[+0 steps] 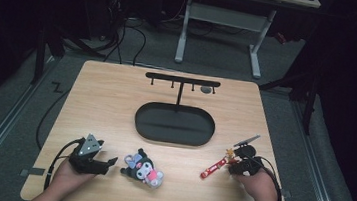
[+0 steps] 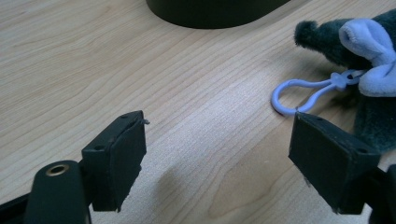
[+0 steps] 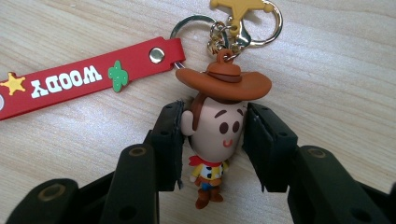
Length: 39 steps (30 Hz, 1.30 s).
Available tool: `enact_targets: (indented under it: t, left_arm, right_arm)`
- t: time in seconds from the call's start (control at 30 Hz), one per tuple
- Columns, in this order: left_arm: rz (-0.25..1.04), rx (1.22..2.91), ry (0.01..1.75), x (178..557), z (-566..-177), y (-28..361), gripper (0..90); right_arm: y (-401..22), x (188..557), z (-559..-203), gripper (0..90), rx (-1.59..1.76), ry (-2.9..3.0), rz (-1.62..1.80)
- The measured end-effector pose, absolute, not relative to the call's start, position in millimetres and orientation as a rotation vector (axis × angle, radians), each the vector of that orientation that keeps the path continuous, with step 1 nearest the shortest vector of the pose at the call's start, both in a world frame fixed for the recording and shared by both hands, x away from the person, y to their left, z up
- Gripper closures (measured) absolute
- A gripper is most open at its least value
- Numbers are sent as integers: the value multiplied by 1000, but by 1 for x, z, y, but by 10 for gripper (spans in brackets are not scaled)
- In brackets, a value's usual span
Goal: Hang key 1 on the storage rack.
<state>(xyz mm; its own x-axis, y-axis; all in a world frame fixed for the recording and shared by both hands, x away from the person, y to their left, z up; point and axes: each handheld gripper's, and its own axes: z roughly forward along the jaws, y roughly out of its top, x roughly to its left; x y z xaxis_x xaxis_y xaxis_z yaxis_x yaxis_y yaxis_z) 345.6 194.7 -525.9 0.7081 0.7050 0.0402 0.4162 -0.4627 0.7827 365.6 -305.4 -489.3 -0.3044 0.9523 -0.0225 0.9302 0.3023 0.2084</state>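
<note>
In the right gripper view, our right gripper (image 3: 212,140) sits at the lower centre of the frame with its pads against both sides of the cowboy figure (image 3: 215,135), clamped on its head just below the brown hat. The figure lies flat on the tabletop (image 3: 327,70). Above the hat a small chain runs to a silver ring (image 3: 189,21) and a gold star clasp (image 3: 240,7) at the top edge, and the red strap (image 3: 84,79) stretches off to the left of the frame.

In the high view the same keychain (image 1: 214,168) lies at the lower right, with the right gripper (image 1: 235,168) just beside it.

Our left gripper (image 2: 215,154) stands with its jaws wide apart and nothing between them. In the left gripper view, the lilac clip (image 2: 303,93) of the dark plush toy (image 2: 369,60) lies just beyond the right pad; whether they touch we cannot tell. In the high view the plush (image 1: 142,168) sits at the lower centre, near the left gripper (image 1: 102,164).

Further up the frame stands the black rack (image 1: 181,79) with small hooks, rising from an oval tray (image 1: 174,124).

We judge the grasp on the figure to be the step in hand. Next we would need to lift it clear with the ring hanging free, then carry the ring up to a hook.
</note>
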Motion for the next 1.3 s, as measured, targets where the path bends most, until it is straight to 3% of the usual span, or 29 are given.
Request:
enact_targets:
  t: [0.43, 1.3]
  left_arm:
    - [463, 2126, 854, 346, -526, 194, 194]
    - [465, 2120, 847, 345, -526, 193, 194]
  right_arm:
    - [-304, 363, -487, 595, 1730, 2445, 228]
    - [-299, 347, -429, 601, 1686, 2479, 311]
